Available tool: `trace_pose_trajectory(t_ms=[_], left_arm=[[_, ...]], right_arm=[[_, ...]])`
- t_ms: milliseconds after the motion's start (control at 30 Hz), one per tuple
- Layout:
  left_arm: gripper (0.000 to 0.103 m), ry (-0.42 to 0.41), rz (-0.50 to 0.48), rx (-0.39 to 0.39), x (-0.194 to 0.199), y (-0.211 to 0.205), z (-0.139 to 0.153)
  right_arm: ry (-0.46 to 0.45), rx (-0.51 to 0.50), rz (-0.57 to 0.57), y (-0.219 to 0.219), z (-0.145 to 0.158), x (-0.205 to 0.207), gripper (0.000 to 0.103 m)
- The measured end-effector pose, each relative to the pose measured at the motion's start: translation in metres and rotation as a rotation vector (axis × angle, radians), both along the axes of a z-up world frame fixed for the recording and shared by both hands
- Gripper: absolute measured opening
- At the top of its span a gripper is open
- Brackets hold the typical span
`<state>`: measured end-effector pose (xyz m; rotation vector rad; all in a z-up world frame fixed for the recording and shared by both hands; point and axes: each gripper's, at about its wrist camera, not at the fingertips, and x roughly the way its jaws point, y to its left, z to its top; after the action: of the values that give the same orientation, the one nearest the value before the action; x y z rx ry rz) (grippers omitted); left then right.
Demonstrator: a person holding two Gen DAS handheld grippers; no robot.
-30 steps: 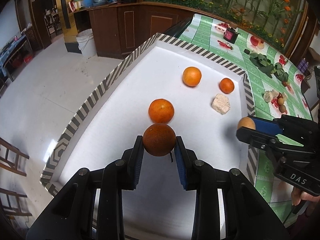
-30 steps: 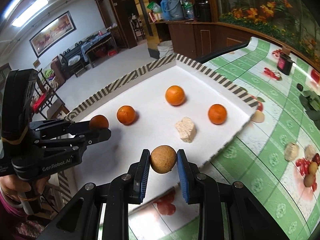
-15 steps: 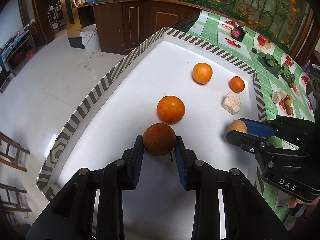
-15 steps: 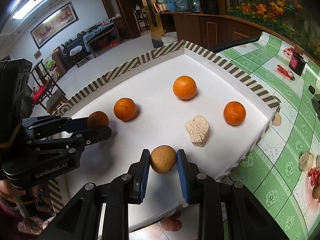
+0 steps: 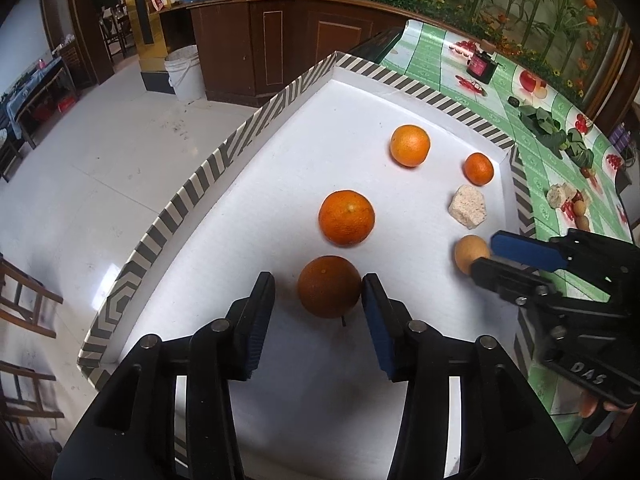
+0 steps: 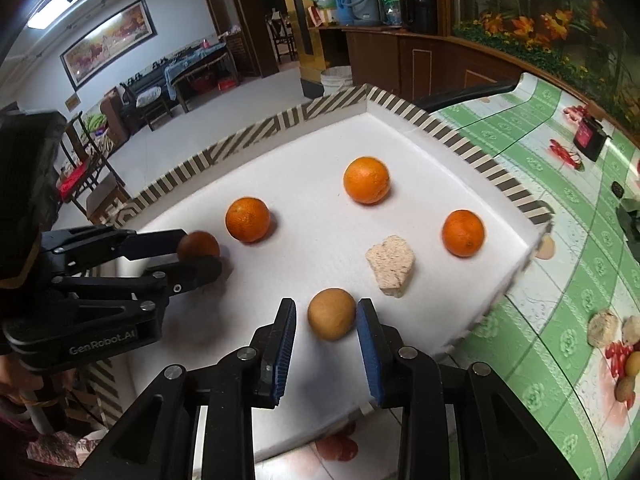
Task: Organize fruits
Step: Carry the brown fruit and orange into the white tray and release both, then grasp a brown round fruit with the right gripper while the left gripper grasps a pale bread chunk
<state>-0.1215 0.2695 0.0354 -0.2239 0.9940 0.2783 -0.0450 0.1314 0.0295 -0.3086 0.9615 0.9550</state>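
On the white tray (image 5: 280, 360) a dark brownish orange (image 5: 329, 286) rests between the fingers of my left gripper (image 5: 317, 284). Its jaws are opening, with a clear gap at the left pad. A tan round fruit (image 6: 331, 314) sits on the tray (image 6: 320, 248) between the fingers of my right gripper (image 6: 326, 308), whose jaws are also opening, with gaps on both sides. Three bright oranges (image 5: 346, 218) (image 5: 410, 145) (image 5: 479, 168) lie farther back. The right gripper (image 5: 480, 256) shows at the right of the left wrist view, and the left gripper (image 6: 200, 252) at the left of the right wrist view.
A beige rough chunk (image 6: 391, 265) lies on the tray near the tan fruit. A striped rim (image 5: 224, 160) borders the tray. To its right, a green patterned tablecloth (image 6: 560, 208) carries small fruits (image 6: 624, 364), leafy greens (image 5: 556, 132) and a dark box (image 6: 588, 138). Open floor lies left.
Both grippers' jaws have spread apart and let go of their fruits, which now sit on the tray. The hands have hardly moved.
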Motion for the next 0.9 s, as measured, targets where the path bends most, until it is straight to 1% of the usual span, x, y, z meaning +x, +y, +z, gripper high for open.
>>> trace_pose_trajectory(t_ms=[133, 433, 600, 733, 900], left_arm=[[0.045, -0.014, -0.006, 0.026, 0.000, -0.007, 0.006], [0.045, -0.053, -0.050, 0.006, 0.003, -0.031, 0.022], [0.045, -0.055, -0.111, -0.039, 0.016, -0.057, 0.026], [0.045, -0.052, -0.170, -0.065, 0.028, -0.083, 0.028], [0.045, -0.042, -0.252, -0.069, 0.051, -0.121, 0.029]], right_arm=[[0.005, 0.046, -0.025, -0.018, 0.011, 0.001, 0.030], [0.008, 0.095, -0.117, -0.063, 0.022, 0.007, 0.031], [0.003, 0.090, -0.197, -0.103, 0.022, 0.014, 0.032], [0.009, 0.084, -0.291, -0.142, 0.017, 0.026, 0.034], [0.013, 0.034, -0.412, -0.191, 0.002, 0.047, 0.036]])
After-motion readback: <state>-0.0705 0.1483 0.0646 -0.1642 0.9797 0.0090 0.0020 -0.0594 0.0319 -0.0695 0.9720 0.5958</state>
